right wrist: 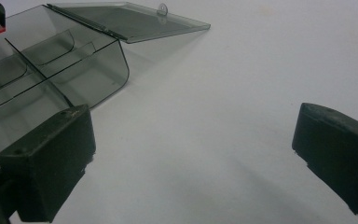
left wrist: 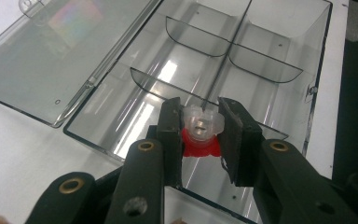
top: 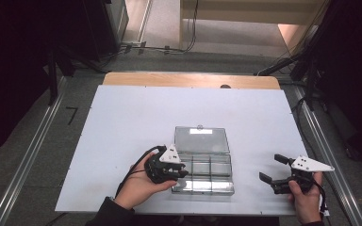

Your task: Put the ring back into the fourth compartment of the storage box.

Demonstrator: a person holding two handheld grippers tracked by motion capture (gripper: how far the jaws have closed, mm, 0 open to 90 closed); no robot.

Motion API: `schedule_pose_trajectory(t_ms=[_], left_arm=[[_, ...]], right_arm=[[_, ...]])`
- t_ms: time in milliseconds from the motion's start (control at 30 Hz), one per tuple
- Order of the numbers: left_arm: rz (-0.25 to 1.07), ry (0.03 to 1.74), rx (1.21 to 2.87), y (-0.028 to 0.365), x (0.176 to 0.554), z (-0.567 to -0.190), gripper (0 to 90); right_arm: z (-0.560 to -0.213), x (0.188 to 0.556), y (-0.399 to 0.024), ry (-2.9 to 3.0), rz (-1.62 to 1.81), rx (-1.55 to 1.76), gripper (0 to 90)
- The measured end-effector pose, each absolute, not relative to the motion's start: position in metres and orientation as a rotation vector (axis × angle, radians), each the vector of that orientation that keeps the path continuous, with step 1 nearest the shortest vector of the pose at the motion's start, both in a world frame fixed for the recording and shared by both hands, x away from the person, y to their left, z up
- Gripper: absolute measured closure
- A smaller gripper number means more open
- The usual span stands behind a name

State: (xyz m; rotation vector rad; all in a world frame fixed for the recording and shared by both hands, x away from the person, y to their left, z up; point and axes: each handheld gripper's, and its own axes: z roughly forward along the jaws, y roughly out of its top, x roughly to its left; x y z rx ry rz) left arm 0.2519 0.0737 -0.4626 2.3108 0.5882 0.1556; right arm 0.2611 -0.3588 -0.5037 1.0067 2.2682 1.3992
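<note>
- Gripping a small red-and-clear part over the open compartment box, the left gripper risked dropping it astride a divider.
- Right gripper fingers stood open, empty.

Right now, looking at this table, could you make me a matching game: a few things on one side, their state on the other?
Things:
1. left gripper
2. right gripper
3. box lid
4. red and clear plastic piece

States:
A. folded flat on the table
B. jaws wide apart, nothing between them
C. pinched between two black jaws
D. hovering over the clear divided box

Pairs: 1-D, 2-B, 3-A, 4-C
</note>
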Motion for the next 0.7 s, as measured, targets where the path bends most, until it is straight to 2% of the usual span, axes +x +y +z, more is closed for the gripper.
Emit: schedule_pose_trajectory(t_ms=[700], left_arm=[[0.113, 0.520, 2.414, 0.059, 0.250, -0.470, 71.0]], right_arm=[[-0.503, 0.259, -0.359, 2.269, 1.395, 1.006, 0.0]])
